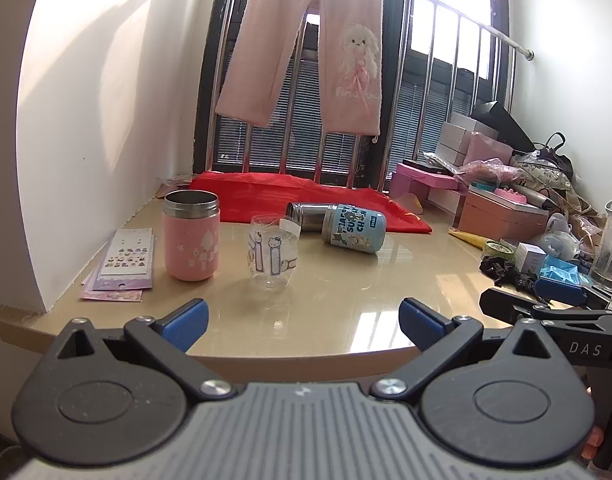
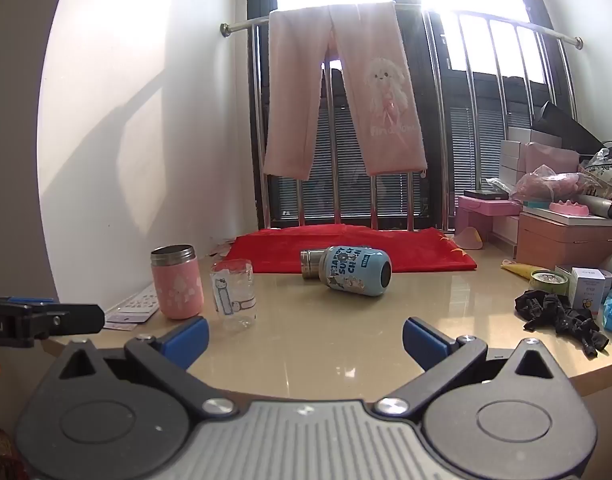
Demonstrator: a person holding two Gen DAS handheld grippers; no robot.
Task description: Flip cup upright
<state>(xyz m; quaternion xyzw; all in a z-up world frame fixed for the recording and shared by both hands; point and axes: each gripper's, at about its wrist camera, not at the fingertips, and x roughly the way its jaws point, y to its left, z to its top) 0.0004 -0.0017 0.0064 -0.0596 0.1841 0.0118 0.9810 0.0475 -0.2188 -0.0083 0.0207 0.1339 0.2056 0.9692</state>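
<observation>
Right wrist view shows the blue cup (image 2: pixel 352 272) lying on its side mid-counter, near the red cloth (image 2: pixel 354 249). Steel-lined, rigid, probably slick; grip across its printed body. Both hand-held grippers (image 2: pixel 306 340) (image 1: pixel 301 326) gape wide, empty.

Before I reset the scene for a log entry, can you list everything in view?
Blue printed steel cup: 1, on its side, mid-counter, by the red cloth.
Pink steel cup: 1, upright, left.
Clear cartoon-print glass: 1, upright, beside the pink cup.
Sticker sheets: several, pastel, far left.
Pink trousers: 1, hung on the rail.
Boxes and clutter: many, mostly pink, right side.
Black fabric bundle: 1, right edge.
Beige counter: 1.
Left gripper: open, empty.
Right gripper: open, empty.
</observation>
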